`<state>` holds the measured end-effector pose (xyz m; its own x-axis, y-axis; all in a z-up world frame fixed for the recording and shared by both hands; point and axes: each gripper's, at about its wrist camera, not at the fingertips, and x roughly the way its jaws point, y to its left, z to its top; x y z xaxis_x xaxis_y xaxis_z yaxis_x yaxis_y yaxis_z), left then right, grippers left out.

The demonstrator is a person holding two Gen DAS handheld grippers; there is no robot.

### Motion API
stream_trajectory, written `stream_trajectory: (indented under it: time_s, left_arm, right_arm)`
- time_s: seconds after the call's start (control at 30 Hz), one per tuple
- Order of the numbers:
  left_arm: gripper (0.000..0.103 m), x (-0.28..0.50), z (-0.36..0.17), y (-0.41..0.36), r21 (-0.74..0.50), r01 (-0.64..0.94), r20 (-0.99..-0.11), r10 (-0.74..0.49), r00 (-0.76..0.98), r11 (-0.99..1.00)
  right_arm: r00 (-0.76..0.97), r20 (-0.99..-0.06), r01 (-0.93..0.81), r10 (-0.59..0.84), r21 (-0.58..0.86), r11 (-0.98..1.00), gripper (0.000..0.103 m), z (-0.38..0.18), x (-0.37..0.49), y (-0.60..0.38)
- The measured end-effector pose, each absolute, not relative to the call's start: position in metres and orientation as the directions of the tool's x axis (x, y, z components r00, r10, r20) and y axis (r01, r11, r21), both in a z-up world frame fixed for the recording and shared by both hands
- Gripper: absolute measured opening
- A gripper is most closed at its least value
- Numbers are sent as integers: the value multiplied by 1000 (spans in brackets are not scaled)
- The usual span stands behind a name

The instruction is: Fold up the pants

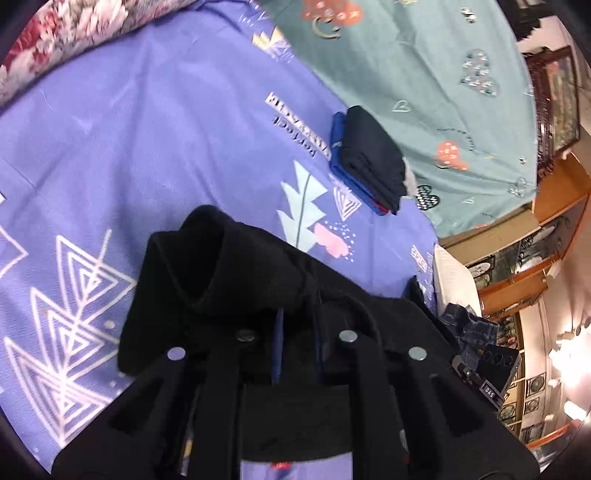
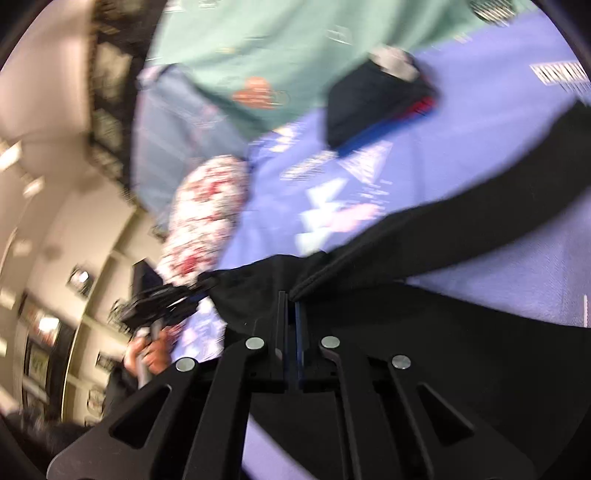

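Note:
Black pants (image 1: 229, 280) hang bunched from my left gripper (image 1: 298, 314), which is shut on the cloth above a purple patterned bedsheet (image 1: 129, 147). In the right wrist view, my right gripper (image 2: 293, 299) is shut on another part of the black pants (image 2: 443, 236), which stretch away up to the right over the purple sheet (image 2: 480, 158). That view is blurred by motion. The other gripper (image 2: 162, 299) and the hand holding it show at lower left there.
A stack of folded dark and blue clothes (image 1: 369, 162) lies on the bed near the seam with a teal sheet (image 1: 424, 74); it shows in the right wrist view too (image 2: 376, 99). A floral pillow (image 1: 66, 33) lies at the far side. Denim jeans (image 1: 469, 332) lie beyond the bed edge. Wooden shelves (image 1: 535, 258) stand beyond.

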<state>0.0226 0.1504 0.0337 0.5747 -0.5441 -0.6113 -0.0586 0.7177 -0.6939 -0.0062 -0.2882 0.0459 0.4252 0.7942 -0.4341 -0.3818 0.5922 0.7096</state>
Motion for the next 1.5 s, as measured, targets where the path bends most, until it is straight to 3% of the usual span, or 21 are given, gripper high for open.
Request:
stream_trajectory:
  time_s: [0.1, 0.27, 0.37, 0.57, 0.87, 1.0, 1.07, 1.13, 1.23, 1.27, 1.3, 1.33, 1.37, 1.4, 1.5]
  left_arm:
    - [12, 1, 32, 154, -674, -51, -632, -540, 556, 737]
    - [12, -25, -10, 152, -647, -78, -689, -537, 487, 759]
    - [12, -30, -14, 151, -647, -75, -687, -537, 490, 759]
    - [12, -32, -13, 151, -630, -72, -695, -520, 496, 773]
    - [12, -33, -16, 148, -598, -61, -719, -501, 481, 799]
    - [19, -29, -35, 149, -560, -110, -772, -469, 429, 821]
    - [23, -35, -37, 153, -558, -118, -780, -470, 413, 822]
    - [35, -45, -28, 158, -546, -114, -785, -459, 416, 830]
    - [40, -58, 3, 160, -544, -59, -752, -456, 475, 837]
    - [53, -61, 15, 157, -538, -35, -738, -450, 503, 843]
    - [70, -63, 30, 150, -528, 2, -711, -444, 546, 849]
    - [78, -63, 39, 142, -522, 30, -692, -444, 569, 853]
    - [84, -60, 45, 132, -511, 63, -678, -447, 583, 857]
    - [84, -56, 47, 120, -497, 95, -672, -452, 587, 863]
    - [84, -35, 29, 76, -477, 159, -701, -483, 524, 864]
  right_arm:
    - [383, -457, -447, 803, 669, 594, 3, 53, -32, -279]
    - [275, -547, -391, 791, 688, 612, 3, 3, -60, -278]
    - [259, -537, -362, 803, 717, 596, 3, -13, -73, -285]
    - [261, -496, -448, 829, 698, 558, 3, 8, -93, -284]
    - [205, -551, -430, 809, 692, 580, 3, -14, -99, -277]
    - [183, -697, -411, 693, 586, 698, 5, -37, -98, -265]
    - [180, -704, -415, 687, 579, 702, 11, -38, -102, -265]
    - [198, -733, -437, 650, 528, 728, 36, -28, -107, -268]
    - [345, -727, -430, 594, 439, 789, 52, 5, -107, -296]
    - [401, -716, -400, 572, 426, 812, 55, 17, -102, -310]
    - [457, -707, -358, 540, 410, 839, 66, 27, -94, -324]
    - [547, -698, -269, 462, 375, 887, 80, 41, -79, -345]
    - [594, -696, -215, 404, 347, 913, 88, 47, -69, -355]
    - [638, -699, -141, 323, 306, 941, 97, 52, -55, -365]
    - [643, -760, 25, 96, 146, 989, 98, 47, 19, -375]
